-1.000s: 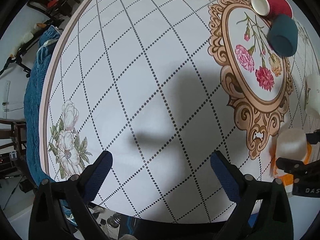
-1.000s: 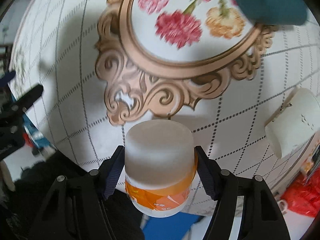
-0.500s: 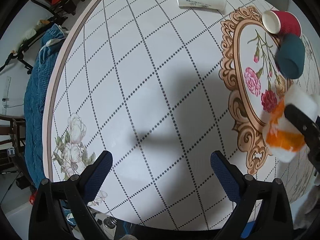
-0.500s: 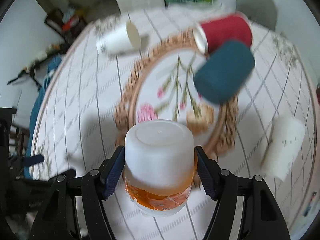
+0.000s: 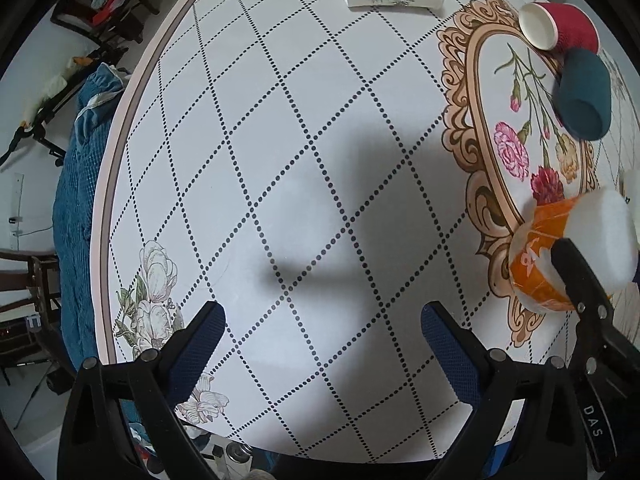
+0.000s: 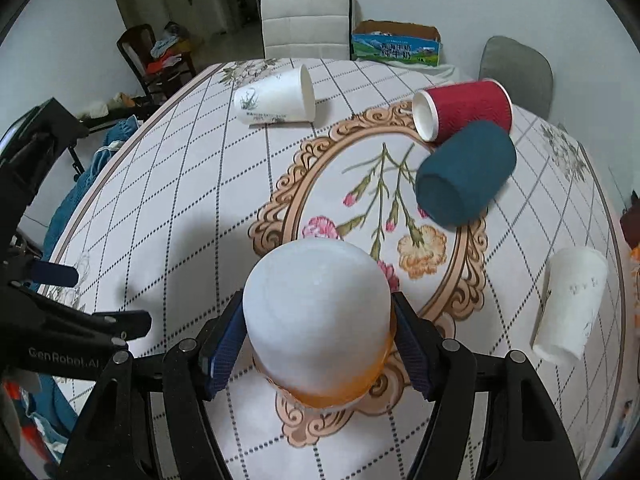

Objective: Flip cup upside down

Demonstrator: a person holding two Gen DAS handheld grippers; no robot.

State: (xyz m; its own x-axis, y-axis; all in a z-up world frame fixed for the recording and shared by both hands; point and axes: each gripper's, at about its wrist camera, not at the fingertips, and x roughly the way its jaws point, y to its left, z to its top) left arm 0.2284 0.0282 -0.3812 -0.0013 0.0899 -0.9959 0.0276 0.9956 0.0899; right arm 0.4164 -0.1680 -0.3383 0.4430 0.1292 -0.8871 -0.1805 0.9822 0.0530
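Right tool [image 6: 318,336] clamped on white/orange cup [image 6: 316,312], base up, rim down over the surface [image 6: 192,184] at 6 o'clock of the floral medallion. Left tool [image 5: 322,336] jaws apart, nothing between, at 9 o'clock of cup

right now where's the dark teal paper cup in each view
Left wrist view: the dark teal paper cup lies on its side at the upper right edge, just below the red ribbed paper cup.
Right wrist view: it lies right of centre, again beside the red cup.
Shared landmark: the ornate oval flower frame printed on the tablecloth.
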